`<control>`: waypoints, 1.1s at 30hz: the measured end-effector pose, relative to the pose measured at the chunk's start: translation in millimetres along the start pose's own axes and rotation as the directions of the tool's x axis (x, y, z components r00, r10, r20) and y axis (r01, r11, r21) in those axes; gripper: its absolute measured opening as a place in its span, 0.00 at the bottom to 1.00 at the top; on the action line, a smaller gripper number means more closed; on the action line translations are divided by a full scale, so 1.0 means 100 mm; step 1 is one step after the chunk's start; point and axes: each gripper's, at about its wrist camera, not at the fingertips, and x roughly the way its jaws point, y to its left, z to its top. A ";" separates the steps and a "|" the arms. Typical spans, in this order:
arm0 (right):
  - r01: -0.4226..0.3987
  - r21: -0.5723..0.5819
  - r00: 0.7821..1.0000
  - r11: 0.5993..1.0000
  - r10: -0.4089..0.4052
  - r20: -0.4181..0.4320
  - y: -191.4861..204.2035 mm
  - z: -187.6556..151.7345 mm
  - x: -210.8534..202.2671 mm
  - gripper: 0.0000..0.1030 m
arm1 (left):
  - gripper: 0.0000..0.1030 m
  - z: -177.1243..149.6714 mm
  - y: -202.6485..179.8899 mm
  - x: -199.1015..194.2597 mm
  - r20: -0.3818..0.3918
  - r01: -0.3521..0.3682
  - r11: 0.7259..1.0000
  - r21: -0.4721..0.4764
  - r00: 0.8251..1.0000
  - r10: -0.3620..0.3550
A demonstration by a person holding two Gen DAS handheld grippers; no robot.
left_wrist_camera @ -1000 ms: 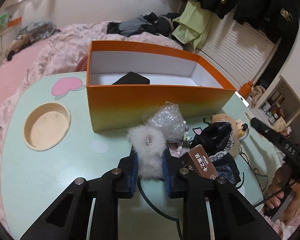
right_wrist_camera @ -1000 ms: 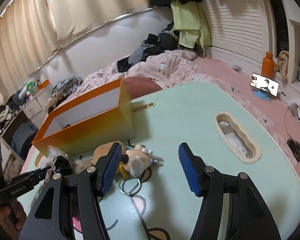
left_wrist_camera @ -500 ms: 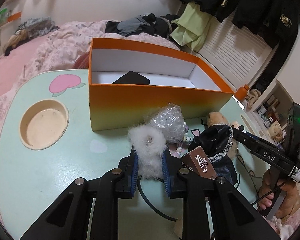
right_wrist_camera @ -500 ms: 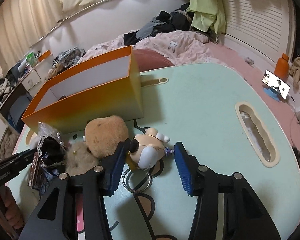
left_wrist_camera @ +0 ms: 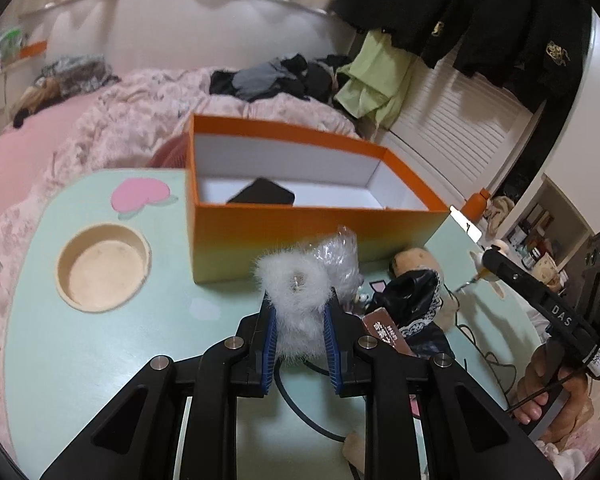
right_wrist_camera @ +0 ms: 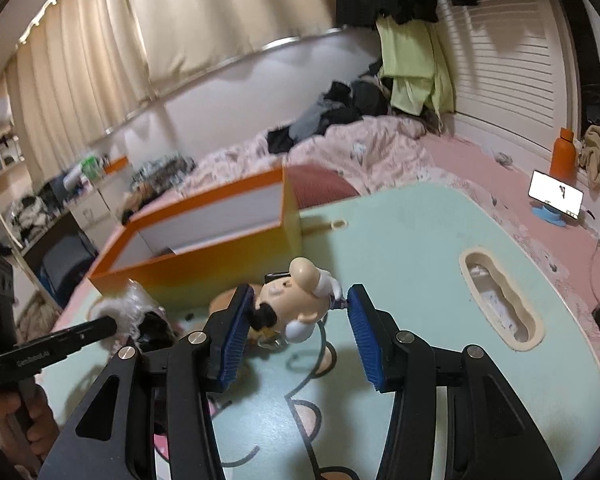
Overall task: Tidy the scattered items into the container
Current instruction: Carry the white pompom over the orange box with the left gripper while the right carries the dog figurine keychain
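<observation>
Since a second ago, closed on small cream plastic figurine keychain, right gripper lifting it near open orange cardboard box. Hard, light, slippery: pinch mid-body. Left gripper squeezing soft white fur pompom.

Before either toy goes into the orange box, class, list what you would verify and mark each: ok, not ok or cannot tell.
1. Left hand-held gripper shut on white fluffy pom-pom: ok.
2. Right hand-held gripper clamps small figure toy: ok.
3. Figure toy clear of the table: cannot tell.
4. Orange box open on top: ok.
5. Room left inside beside the black item: ok.
</observation>
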 end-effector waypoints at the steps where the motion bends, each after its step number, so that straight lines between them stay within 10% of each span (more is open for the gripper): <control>1: -0.006 0.001 1.000 1.000 0.006 0.011 0.01 0.00 -0.02 0.48 | 0.19 0.02 0.00 -0.02 0.010 0.002 1.000 -0.003 1.000 -0.002; 24: -0.094 -0.139 0.986 0.986 0.111 0.122 0.71 0.84 0.42 0.48 | 0.19 0.85 -0.08 0.14 0.170 0.025 0.996 -0.085 0.985 -0.010; 33: -0.079 -0.155 0.994 0.985 0.089 0.063 0.80 0.54 0.79 0.48 | 0.19 0.61 -0.04 0.42 0.142 -0.008 0.997 -0.073 0.990 0.018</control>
